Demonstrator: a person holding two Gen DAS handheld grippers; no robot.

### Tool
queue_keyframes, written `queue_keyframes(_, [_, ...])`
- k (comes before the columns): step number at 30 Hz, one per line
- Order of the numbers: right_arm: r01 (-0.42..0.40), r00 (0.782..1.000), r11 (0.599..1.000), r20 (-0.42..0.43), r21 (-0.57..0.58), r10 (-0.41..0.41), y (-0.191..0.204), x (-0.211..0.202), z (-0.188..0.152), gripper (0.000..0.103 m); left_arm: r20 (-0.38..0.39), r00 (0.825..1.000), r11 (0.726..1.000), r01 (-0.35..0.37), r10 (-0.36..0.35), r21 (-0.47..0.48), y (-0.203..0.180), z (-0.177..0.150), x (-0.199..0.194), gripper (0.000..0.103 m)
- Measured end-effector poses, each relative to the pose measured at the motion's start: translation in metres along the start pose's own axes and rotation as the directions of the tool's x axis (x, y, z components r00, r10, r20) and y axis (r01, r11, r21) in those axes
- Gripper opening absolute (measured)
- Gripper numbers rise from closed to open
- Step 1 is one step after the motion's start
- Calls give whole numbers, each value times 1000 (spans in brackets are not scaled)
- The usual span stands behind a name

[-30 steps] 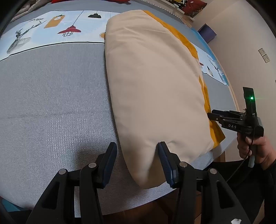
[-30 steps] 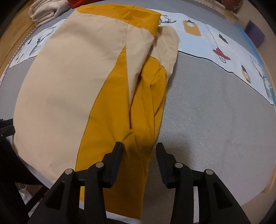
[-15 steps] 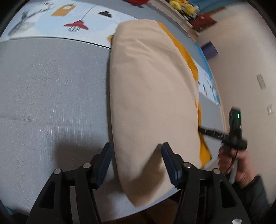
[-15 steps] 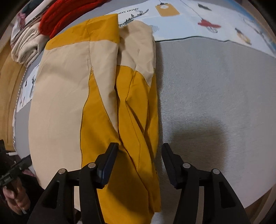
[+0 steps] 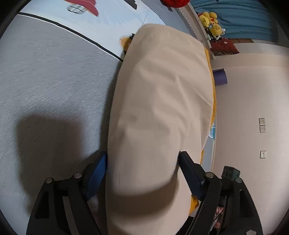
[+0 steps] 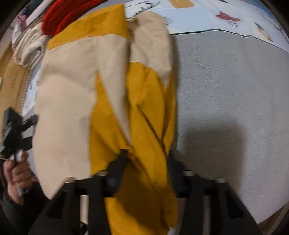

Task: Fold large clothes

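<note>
A large beige and mustard-yellow garment [image 5: 160, 101] lies lengthwise on the grey table cover [image 5: 54, 86]. My left gripper [image 5: 142, 159] is open, its jaws straddling the beige near end of the garment. In the right wrist view the garment [image 6: 75, 101] shows its yellow panel [image 6: 144, 112] on the right side. My right gripper [image 6: 146, 155] is open, its jaws on either side of the yellow near end. The left gripper [image 6: 16, 130] shows at the left edge of the right wrist view, held by a hand.
A printed cloth with lamp pictures [image 5: 108, 23] lies at the table's far side. A red garment [image 6: 72, 12] and a folded cream garment [image 6: 28, 48] lie at the far left. A wall with sockets [image 5: 261, 124] stands to the right.
Both grippers have moved forward over the garment's near edge, so the cloth now sits between each pair of open jaws. The views have tilted and come closer to the cloth.
</note>
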State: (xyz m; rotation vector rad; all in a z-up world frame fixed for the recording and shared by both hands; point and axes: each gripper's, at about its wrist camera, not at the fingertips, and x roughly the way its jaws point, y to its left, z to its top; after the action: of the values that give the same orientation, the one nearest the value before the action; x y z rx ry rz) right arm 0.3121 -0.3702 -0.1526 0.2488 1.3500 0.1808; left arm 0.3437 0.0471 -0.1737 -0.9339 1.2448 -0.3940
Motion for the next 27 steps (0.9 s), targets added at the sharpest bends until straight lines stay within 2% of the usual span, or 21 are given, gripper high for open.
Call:
queue_keyframes(2, [12, 1000, 1000, 8, -20, -12, 5, 0, 0, 23, -4, 1000, 1000, 7, -7, 7, 0, 4, 7, 76])
queue_keyframes(4, [7, 1000, 1000, 15, -3, -7, 8, -1, 0, 17, 6, 1000, 1000, -4, 4, 25, -4, 7, 9, 71])
queue_keyframes(6, [-7, 1000, 1000, 29, 29, 6, 7, -6, 1, 14, 24, 999, 999, -27, 26, 47, -11, 8, 2, 57])
queue_keyframes(8, [-30, 998, 998, 49, 50, 27, 7, -11, 2, 11, 48, 998, 996, -43, 39, 75, -21, 16, -9, 48])
queue_keyframes(9, [-40, 998, 998, 55, 55, 37, 7, -13, 5, 10, 59, 997, 994, -56, 51, 94, -27, 18, -14, 46])
queue_keyframes(12, [-66, 995, 997, 80, 42, 62, 20, -12, 16, 9, 129, 983, 972, -150, 128, 181, -45, 29, -36, 46])
queue_keyframes(14, [-87, 991, 996, 101, 26, 84, 34, -11, 24, 9, 181, 971, 960, -194, 158, 203, -46, 39, -58, 46])
queue_keyframes(17, [-128, 980, 992, 152, -12, 129, 64, -13, 41, 8, 203, 965, 966, -202, 168, 161, -28, 57, -78, 47])
queue_keyframes(18, [-134, 978, 991, 158, -22, 136, 68, -13, 45, 8, 211, 958, 966, -226, 196, 130, -18, 64, -86, 47])
queue_keyframes(19, [-133, 978, 990, 160, -37, 137, 75, -12, 47, 8, 223, 948, 962, -254, 226, 105, -10, 68, -92, 47])
queue_keyframes(20, [-120, 981, 991, 148, -52, 127, 82, -8, 49, 8, 254, 928, 952, -298, 272, 70, -4, 73, -101, 47])
queue_keyframes(21, [-106, 985, 992, 132, -61, 113, 88, -6, 48, 8, 286, 916, 951, -307, 280, 50, 0, 75, -113, 47])
queue_keyframes(25, [-55, 993, 996, 104, -75, 63, 101, 0, 44, 8, 300, 923, 960, -273, 243, 63, -7, 70, -137, 50])
queue_keyframes(27, [-53, 994, 996, 96, -65, 59, 98, -2, 40, 9, 232, 936, 942, -301, 263, 146, -17, 60, -130, 51])
